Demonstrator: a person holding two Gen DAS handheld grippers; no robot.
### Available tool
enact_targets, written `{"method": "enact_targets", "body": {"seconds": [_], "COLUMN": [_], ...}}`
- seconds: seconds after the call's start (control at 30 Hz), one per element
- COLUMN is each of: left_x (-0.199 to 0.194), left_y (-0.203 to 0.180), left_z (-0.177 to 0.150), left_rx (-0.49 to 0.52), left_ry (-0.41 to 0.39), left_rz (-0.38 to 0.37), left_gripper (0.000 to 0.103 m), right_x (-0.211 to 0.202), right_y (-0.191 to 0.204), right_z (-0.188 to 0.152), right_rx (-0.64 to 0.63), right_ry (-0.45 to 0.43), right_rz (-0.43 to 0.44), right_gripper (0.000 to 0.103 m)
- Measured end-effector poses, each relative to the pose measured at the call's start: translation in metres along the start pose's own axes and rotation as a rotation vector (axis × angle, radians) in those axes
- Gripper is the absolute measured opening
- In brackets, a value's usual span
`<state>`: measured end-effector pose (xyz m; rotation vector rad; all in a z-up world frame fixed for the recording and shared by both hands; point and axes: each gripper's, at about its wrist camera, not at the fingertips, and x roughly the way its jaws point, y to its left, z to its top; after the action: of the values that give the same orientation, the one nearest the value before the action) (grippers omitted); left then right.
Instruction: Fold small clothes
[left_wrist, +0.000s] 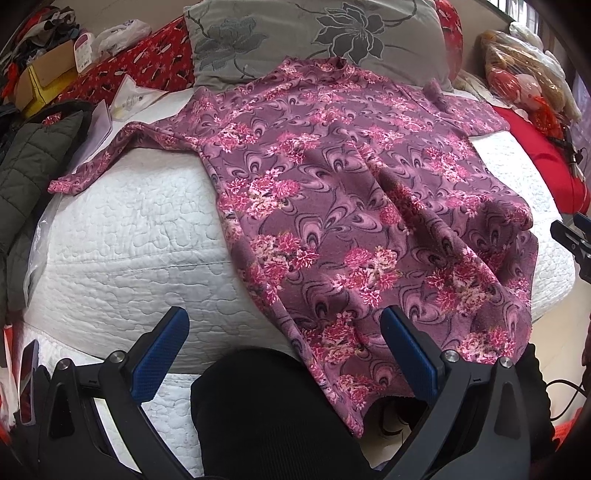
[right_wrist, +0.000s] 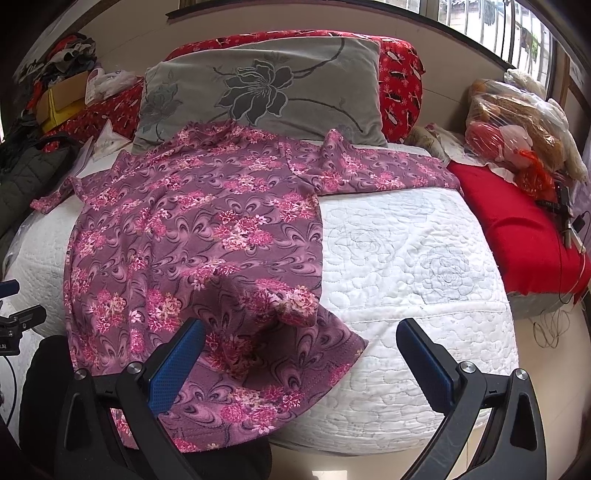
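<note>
Floral top (left_wrist: 351, 192) | spread on the white quilt (left_wrist: 129, 236), hem hanging off the near edge, sleeves out | my left gripper (left_wrist: 284, 354) and right gripper (right_wrist: 299, 354) both spread wide, holding nothing | I'd smooth the rumpled hem first, then pinch a sleeve near its cuff.
</note>
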<state>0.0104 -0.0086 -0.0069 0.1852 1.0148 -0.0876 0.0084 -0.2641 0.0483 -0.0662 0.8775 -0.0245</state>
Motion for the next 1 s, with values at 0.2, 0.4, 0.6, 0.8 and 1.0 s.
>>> {"method": "enact_targets", "body": {"seconds": [0.2,0.4,0.6,0.8,1.0], "left_x": [0.007,0.019,0.048,0.073,0.108], "left_y": [0.003,0.014,0.058,0.039,0.004], "left_z": [0.0,0.002,-0.001,-0.008,-0.008], "left_rx": [-0.004,-0.044,-0.25,-0.23,-0.183], "left_ry": [0.024,0.07,0.238,0.307,0.429], "left_rz": [0.01,0.012,-0.016,-0.071,-0.179], "left_gripper": [0.103,0.103,0.103,0.103,0.047], "right_x": [0.005,0.012,0.028,0.052,0.08], "right_y": [-0.006,-0.014,-0.042,-0.058,-0.034], "right_z": [0.0,-0.003,-0.005,-0.013,-0.02], "right_rx": [0.027,0.048,0.101,0.152,0.051], "right_ry": [0.008,0.024,0.057,0.122,0.186], "right_rz": [-0.001,-0.01,-0.038,-0.001,0.058], "right_gripper": [0.103,0.103,0.102,0.094,0.071]}}
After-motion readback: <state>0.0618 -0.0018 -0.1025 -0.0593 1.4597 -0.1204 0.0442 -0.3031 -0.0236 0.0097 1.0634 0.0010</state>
